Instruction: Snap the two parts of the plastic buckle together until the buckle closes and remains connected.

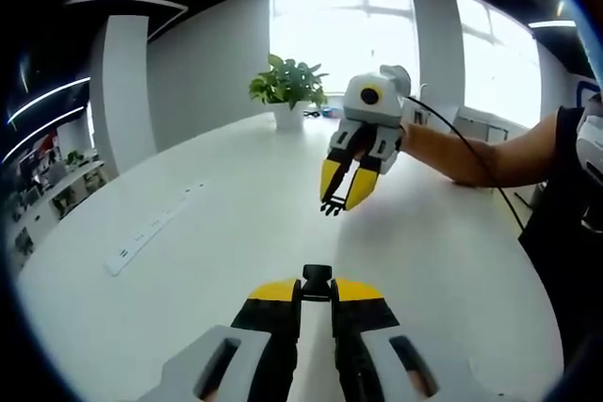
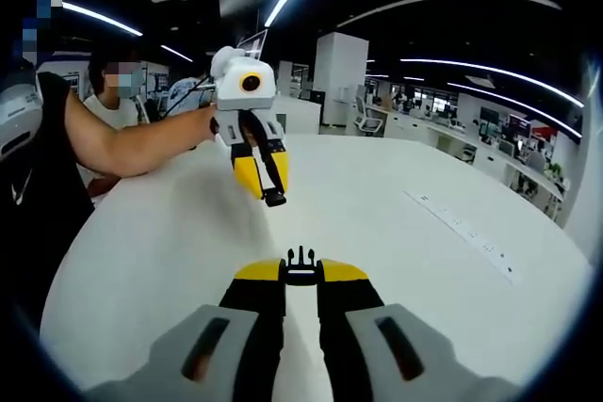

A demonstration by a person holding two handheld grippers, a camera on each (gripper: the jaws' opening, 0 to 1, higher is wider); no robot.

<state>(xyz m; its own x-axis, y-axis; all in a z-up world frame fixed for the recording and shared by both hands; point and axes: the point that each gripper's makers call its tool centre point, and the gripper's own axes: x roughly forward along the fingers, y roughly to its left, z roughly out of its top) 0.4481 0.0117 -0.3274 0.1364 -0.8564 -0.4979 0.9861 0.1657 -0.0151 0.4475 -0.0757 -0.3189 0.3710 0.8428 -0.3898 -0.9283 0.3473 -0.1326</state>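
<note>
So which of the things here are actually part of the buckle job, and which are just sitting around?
Part of the job:
- socket half, pinched in the left gripper
- pronged half, pinched in the right gripper

Just lying about:
- potted plant
- power strip set in the white table

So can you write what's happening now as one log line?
left gripper: shut on socket half | right gripper: shut on pronged half | halves: apart above white table

Above a white table (image 2: 377,223), the right gripper (image 2: 301,273) clamps the pronged buckle half (image 2: 301,265) between its yellow-tipped jaws. Facing it, the left gripper (image 2: 267,185), held by a person's hand (image 2: 201,124), grips the black socket half (image 2: 274,197).
</note>
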